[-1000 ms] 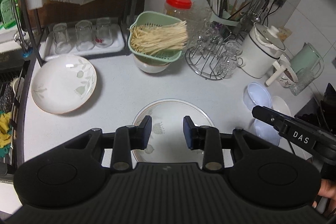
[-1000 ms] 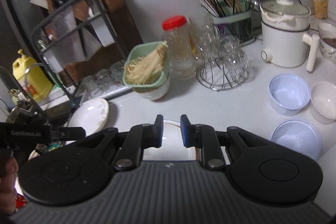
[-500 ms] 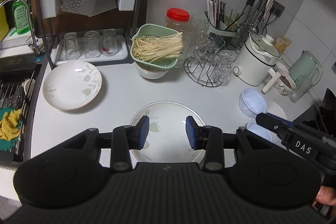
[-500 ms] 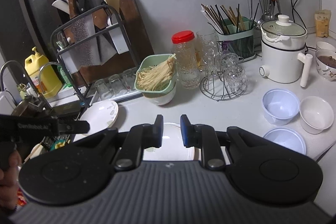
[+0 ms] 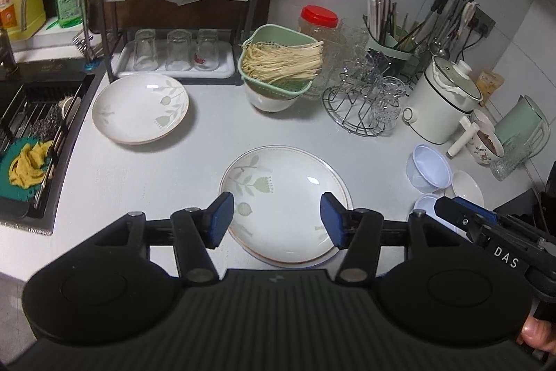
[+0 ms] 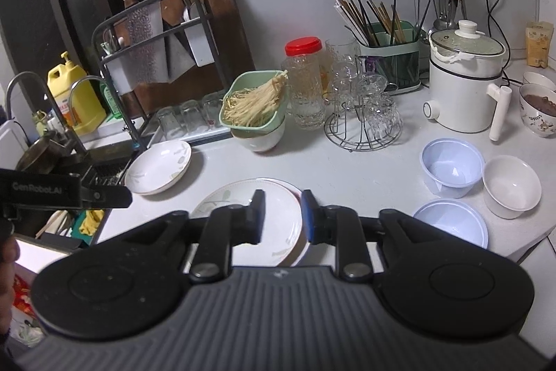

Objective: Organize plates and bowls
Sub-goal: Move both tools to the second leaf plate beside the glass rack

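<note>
White tiled kitchen wall backs a pale grey counter that runs from a sink on the left to a corner on the right. Largest of the things on it is a dark dish rack standing against the wall, with three upturned glasses on its tray. A white electric pot sits toward the right, and a wire glass stand is just left of it. Between rack and stand, a green colander of noodles rests on a white bowl.

Near the front edge lies the floral plate stack: one leaf-patterned plate on another whose rim shows beneath. A second floral plate lies apart, by the sink and in front of the rack. At the right, a lilac bowl, a white bowl and a lilac lid-like dish sit close together.

Over the plate stack the left tool hovers, its jaws having just been opening; they now stand wide with nothing pressed between them, the stack showing through the gap below. The right tool is at the stack's right side, its jaws having just parted a little to a narrow gap. The plate rim is seen through that gap, but the pads do not visibly press on it.
</note>
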`<state>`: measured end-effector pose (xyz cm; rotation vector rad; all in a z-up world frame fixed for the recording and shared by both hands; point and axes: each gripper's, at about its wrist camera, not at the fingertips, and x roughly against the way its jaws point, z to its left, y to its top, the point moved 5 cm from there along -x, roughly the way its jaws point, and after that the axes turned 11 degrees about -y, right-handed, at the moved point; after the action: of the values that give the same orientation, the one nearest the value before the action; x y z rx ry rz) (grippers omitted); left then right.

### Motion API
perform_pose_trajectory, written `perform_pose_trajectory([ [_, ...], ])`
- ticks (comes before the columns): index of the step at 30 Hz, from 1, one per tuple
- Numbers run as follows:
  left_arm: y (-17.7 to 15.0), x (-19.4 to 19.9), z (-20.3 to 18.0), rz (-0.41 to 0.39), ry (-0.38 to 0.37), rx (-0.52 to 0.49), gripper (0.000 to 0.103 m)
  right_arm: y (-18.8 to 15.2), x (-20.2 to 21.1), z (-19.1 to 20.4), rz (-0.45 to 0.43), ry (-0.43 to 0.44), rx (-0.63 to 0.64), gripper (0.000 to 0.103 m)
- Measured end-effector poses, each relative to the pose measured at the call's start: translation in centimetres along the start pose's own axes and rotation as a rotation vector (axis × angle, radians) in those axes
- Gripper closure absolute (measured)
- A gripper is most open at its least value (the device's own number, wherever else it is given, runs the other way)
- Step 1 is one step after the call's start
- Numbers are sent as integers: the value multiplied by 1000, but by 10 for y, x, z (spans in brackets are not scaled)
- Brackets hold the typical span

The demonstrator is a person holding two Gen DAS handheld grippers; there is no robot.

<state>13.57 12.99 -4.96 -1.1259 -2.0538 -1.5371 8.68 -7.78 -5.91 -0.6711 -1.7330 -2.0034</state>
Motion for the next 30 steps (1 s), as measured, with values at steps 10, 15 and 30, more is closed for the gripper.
perform_pose_trajectory([
  [10, -7, 8, 25, -12, 99, 52, 16, -6, -5, 2, 14, 26, 26, 19],
  [15, -8, 14, 39, -17, 136, 92, 13, -7, -9, 3, 25, 35, 23, 19],
  [30, 8, 21, 82, -15, 180, 139, 11, 1, -32, 52, 43, 118, 81, 19],
])
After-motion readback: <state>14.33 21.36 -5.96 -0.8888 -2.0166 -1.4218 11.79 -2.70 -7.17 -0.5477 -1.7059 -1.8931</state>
